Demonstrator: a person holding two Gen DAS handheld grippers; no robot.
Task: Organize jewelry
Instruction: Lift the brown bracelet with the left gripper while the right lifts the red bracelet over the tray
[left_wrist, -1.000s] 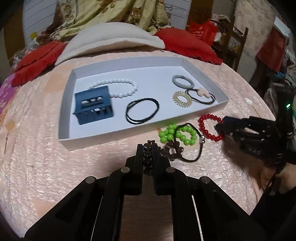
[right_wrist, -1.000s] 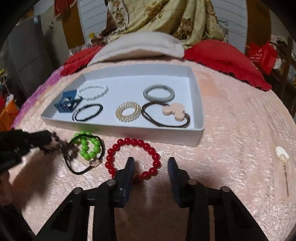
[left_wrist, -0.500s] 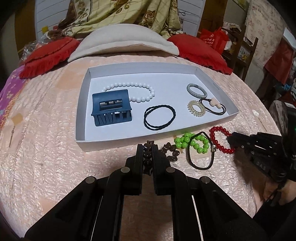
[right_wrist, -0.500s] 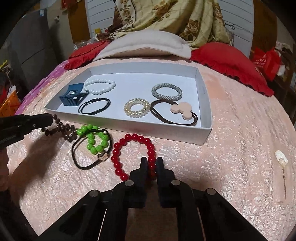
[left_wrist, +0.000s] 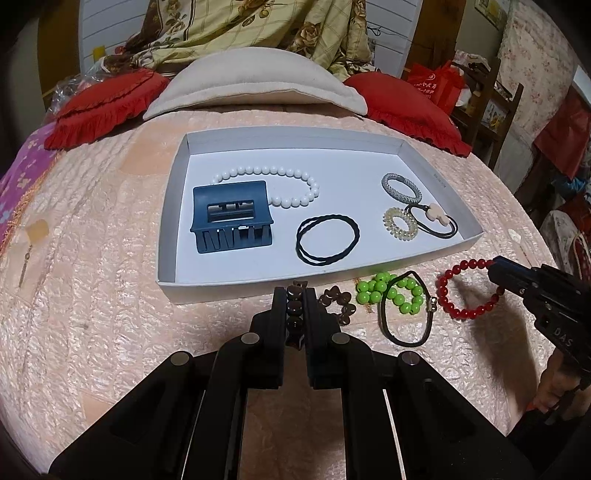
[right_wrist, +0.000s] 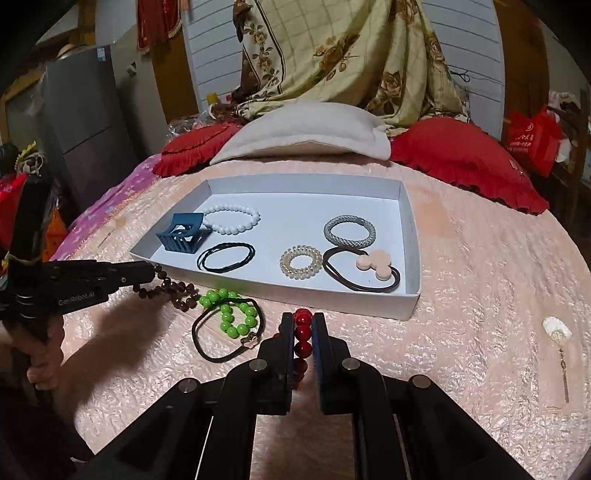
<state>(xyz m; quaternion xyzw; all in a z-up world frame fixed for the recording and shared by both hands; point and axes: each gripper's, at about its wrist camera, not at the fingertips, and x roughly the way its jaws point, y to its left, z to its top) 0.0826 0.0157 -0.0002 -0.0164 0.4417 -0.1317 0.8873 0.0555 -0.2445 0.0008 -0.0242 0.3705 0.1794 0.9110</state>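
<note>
My left gripper (left_wrist: 294, 295) is shut on a brown bead bracelet (left_wrist: 338, 302), lifted just in front of the white tray (left_wrist: 258, 282); it also shows in the right wrist view (right_wrist: 146, 275). My right gripper (right_wrist: 303, 321) is shut on a red bead bracelet (right_wrist: 303, 330), raised off the bedspread; in the left wrist view the red bracelet (left_wrist: 458, 310) hangs from it (left_wrist: 496, 267). A green bead bracelet (right_wrist: 231, 314) and a dark hair tie (right_wrist: 218, 354) lie between them. The tray holds a blue hair claw (left_wrist: 231, 221), white bead bracelet (left_wrist: 291, 184), black hair tie (left_wrist: 328, 240) and more hair ties.
The tray sits on a pink quilted bedspread (right_wrist: 480, 295). A beige cushion (right_wrist: 306, 133) and red pillows (right_wrist: 461, 158) lie behind it. A small shell pendant (right_wrist: 556, 328) lies at the right. A person's hand (right_wrist: 40, 365) holds the left gripper.
My right gripper has shut on the red bracelet and lifted it. My left gripper has carried the brown bracelet left and up, away from the green beads.
</note>
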